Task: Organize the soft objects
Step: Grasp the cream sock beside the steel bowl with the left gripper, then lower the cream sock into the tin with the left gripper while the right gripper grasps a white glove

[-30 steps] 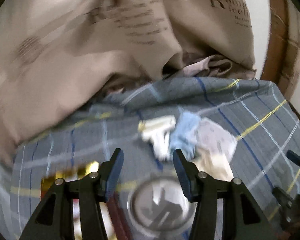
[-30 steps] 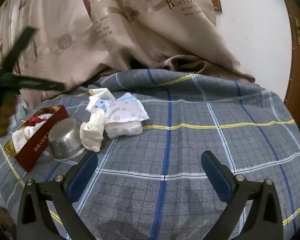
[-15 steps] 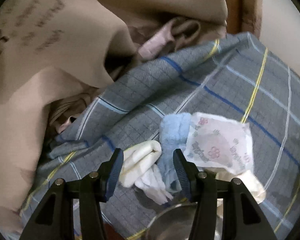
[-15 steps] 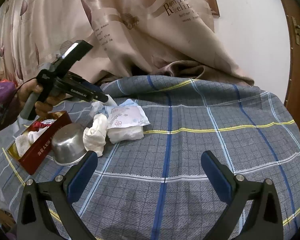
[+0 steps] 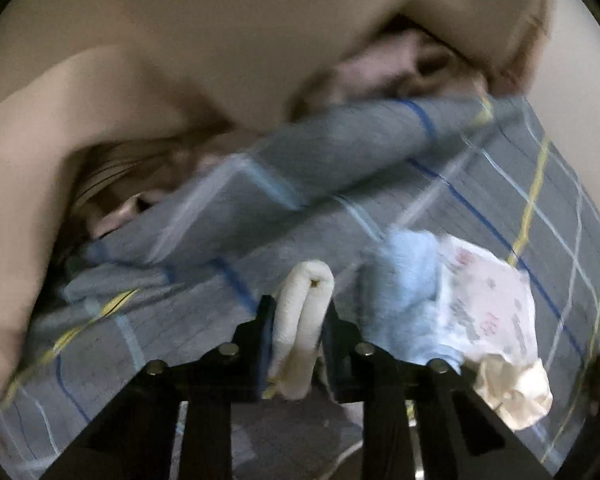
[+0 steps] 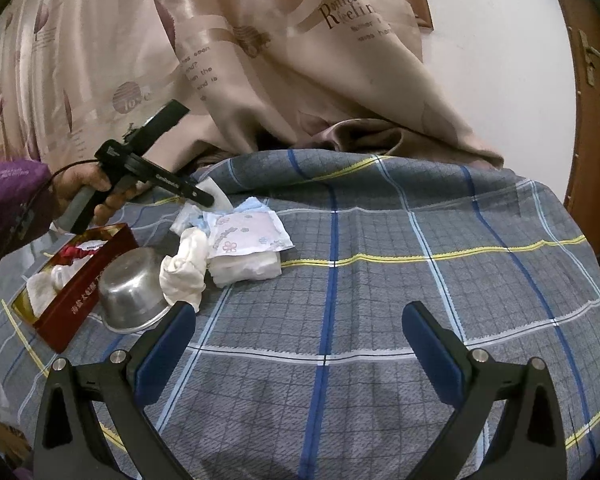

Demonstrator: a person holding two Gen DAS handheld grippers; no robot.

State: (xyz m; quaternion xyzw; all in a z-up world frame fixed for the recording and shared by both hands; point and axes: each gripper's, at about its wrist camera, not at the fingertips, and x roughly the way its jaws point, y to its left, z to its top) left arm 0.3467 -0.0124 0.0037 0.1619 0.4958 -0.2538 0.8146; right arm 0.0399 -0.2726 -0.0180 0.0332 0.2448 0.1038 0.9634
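My left gripper [image 5: 298,316] is shut on a folded cream-white cloth [image 5: 304,320] and holds it just above the plaid bedsheet; it also shows in the right wrist view [image 6: 210,200], gripping the white cloth [image 6: 219,197]. A light blue cloth [image 5: 404,288], a floral white packet [image 6: 248,232] and a knotted white cloth [image 6: 184,268] lie in a small heap. My right gripper [image 6: 298,332] is open and empty, low over the sheet, well to the right of the heap.
A red box [image 6: 76,284] holding white and red soft items sits at the left, with an overturned steel bowl [image 6: 134,292] beside it. A beige printed curtain [image 6: 260,60] hangs behind the bed. A wooden door [image 6: 596,120] stands at the right.
My left gripper moved down to the heap and closed on the cream-white cloth, which it now holds. The right gripper has stayed in place, open.
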